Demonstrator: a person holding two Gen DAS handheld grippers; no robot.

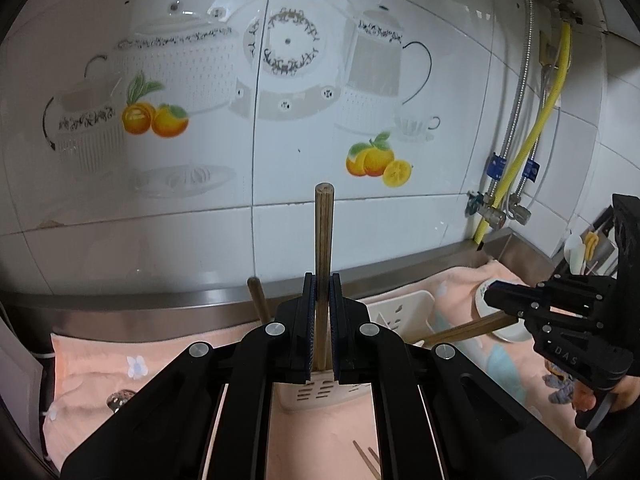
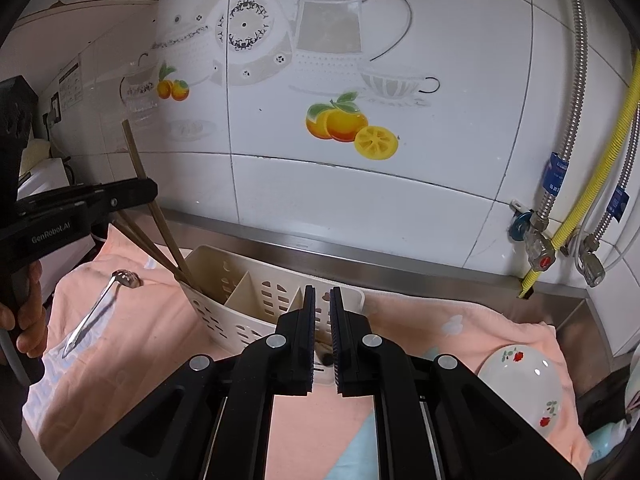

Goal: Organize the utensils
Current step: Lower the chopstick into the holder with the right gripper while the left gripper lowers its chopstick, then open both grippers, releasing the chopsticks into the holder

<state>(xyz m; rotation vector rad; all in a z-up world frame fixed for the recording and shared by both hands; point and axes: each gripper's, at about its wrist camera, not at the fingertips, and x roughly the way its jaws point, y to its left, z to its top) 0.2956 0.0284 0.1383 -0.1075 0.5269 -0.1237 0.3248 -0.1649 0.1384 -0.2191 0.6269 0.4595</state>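
My left gripper [image 1: 322, 280] is shut on a brown wooden chopstick [image 1: 323, 232] that stands upright over the left end of the white slotted utensil holder [image 1: 400, 312]. In the right wrist view, the left gripper [image 2: 150, 192] holds that chopstick [image 2: 138, 160] with its lower end in the holder's left compartment [image 2: 208, 280], beside a second leaning chopstick [image 2: 148, 248]. My right gripper [image 2: 322, 292] hovers over the holder's right end, jaws shut. Seen from the left wrist, the right gripper [image 1: 486, 294] has a chopstick [image 1: 468, 332] slanting out beneath its fingers.
A metal slotted spoon [image 2: 104, 300] lies on the pink cloth [image 2: 140, 340] left of the holder. A white flowered bowl [image 2: 520, 380] sits at the right. Loose chopsticks [image 1: 366, 460] lie near the front. Behind are the steel counter rim [image 2: 400, 260], tiled wall and hoses [image 2: 600, 152].
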